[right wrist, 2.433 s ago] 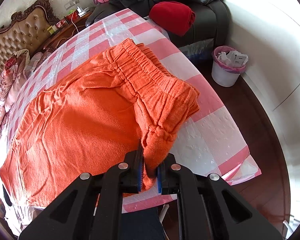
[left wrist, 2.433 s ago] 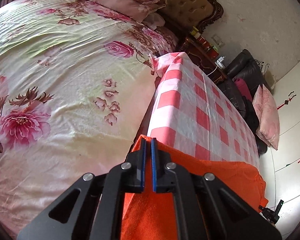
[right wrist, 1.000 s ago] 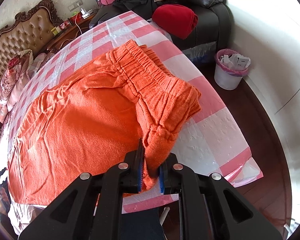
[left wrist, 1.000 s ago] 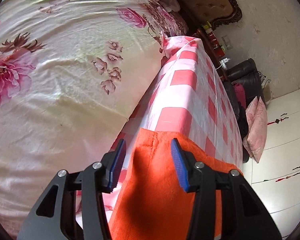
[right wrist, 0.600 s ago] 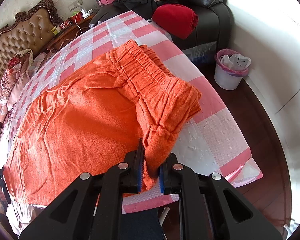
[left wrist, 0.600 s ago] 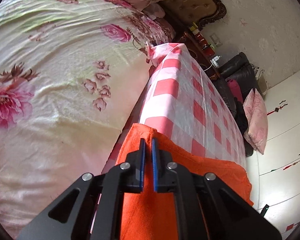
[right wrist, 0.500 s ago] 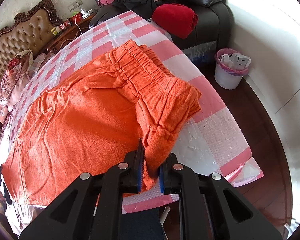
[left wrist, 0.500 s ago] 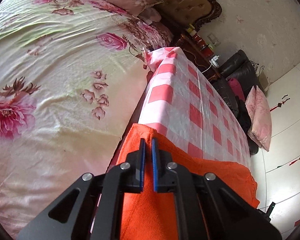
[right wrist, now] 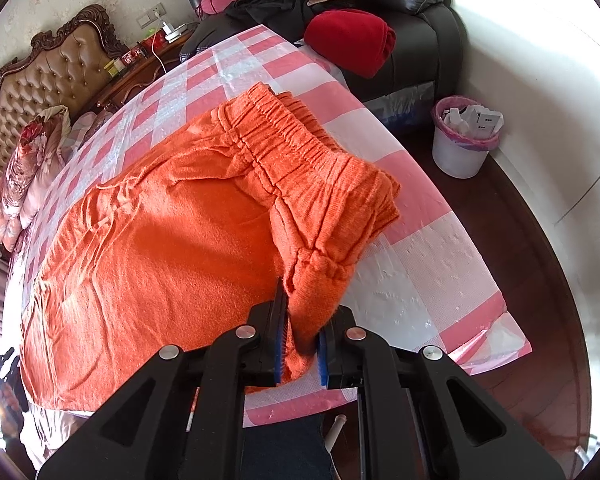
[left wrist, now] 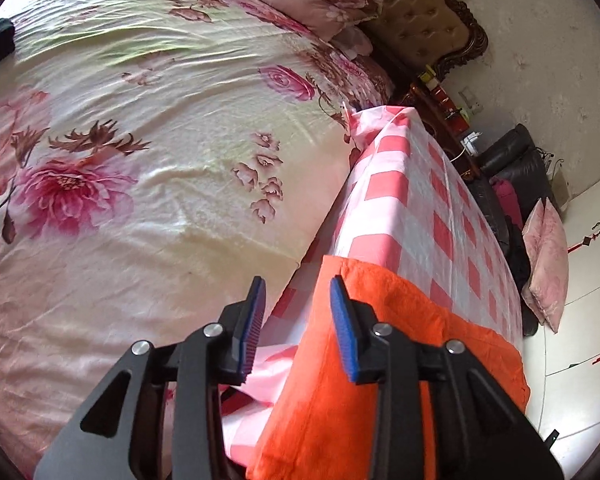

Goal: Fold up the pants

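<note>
The orange pants (right wrist: 172, 248) lie spread over a worktop (right wrist: 420, 276) covered with a pink-and-white checked cloth, the gathered elastic waistband (right wrist: 284, 136) at the end nearest the black sofa (right wrist: 432, 24) and the legs running away from it toward the bed (left wrist: 140, 160). The waistband corner nearest the right claw (right wrist: 300, 344) is bunched and lifted off the cloth, and that claw is pressed together on it, orange fabric filling the narrow gap between its blue pads (right wrist: 279, 344). The rest of the garment rests flat with shallow wrinkles across the legs.

At the far end from the sofa, the hem of the pants (left wrist: 380, 360) drapes over the worktop (left wrist: 400, 200) edge beside the bed. The left claw (left wrist: 296, 328) is spread wide here; its right pad (left wrist: 342, 332) sits against or just over the orange hem, while its left pad (left wrist: 252, 328) hangs over the overhanging checked cloth, off the fabric. It pinches nothing.

On the sofa lie a folded red garment (right wrist: 352, 40), dark clothing and pale pink cushions. A white bin with a pink liner (right wrist: 464, 140) stands on the dark floor beside the sofa. The bed carries a flowered cover, with pillows against a tufted, carved headboard (left wrist: 428, 20).
</note>
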Demonstrator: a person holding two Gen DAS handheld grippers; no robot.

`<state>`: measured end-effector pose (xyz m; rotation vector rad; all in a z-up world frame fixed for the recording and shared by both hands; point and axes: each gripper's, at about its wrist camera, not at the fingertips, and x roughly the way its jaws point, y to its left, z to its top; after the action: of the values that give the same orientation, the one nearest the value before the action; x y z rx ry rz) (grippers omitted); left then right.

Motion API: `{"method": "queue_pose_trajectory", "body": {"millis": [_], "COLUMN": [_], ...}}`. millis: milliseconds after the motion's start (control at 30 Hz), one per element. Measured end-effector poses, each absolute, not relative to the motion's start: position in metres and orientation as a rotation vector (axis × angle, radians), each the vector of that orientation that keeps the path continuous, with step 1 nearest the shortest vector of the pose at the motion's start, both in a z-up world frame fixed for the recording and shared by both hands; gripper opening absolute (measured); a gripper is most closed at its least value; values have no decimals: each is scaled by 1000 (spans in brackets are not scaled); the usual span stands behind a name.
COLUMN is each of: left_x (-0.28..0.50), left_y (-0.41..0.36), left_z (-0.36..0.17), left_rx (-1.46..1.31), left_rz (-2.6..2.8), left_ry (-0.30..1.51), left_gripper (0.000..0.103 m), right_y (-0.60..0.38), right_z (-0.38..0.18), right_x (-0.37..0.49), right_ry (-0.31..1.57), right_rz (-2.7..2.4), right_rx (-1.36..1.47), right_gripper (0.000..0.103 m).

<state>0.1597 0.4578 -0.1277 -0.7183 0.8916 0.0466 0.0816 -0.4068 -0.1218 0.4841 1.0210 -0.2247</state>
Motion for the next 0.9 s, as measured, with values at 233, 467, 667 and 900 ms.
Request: {"method": "queue_pose_trajectory", "body": {"millis": [233, 467, 667, 900], "left_x": [92, 33, 28, 51], "left_y": [414, 403, 325, 242], "left_z": [-143, -111, -75, -64], "left_rx": [-495, -410, -209, -204], "left_rz": [136, 397, 291, 90], "left_ry": [975, 784, 706, 732], "left_gripper": [43, 49, 65, 74], "right_y": [-402, -428, -437, -453], "right_z": [-121, -106, -115, -80], "right_x": [81, 49, 47, 84], "right_ry": [1003, 913, 913, 847], "right_rz": [-260, -351, -294, -100], "right_rx": [457, 503, 549, 596], "right_gripper": [14, 49, 56, 11]}}
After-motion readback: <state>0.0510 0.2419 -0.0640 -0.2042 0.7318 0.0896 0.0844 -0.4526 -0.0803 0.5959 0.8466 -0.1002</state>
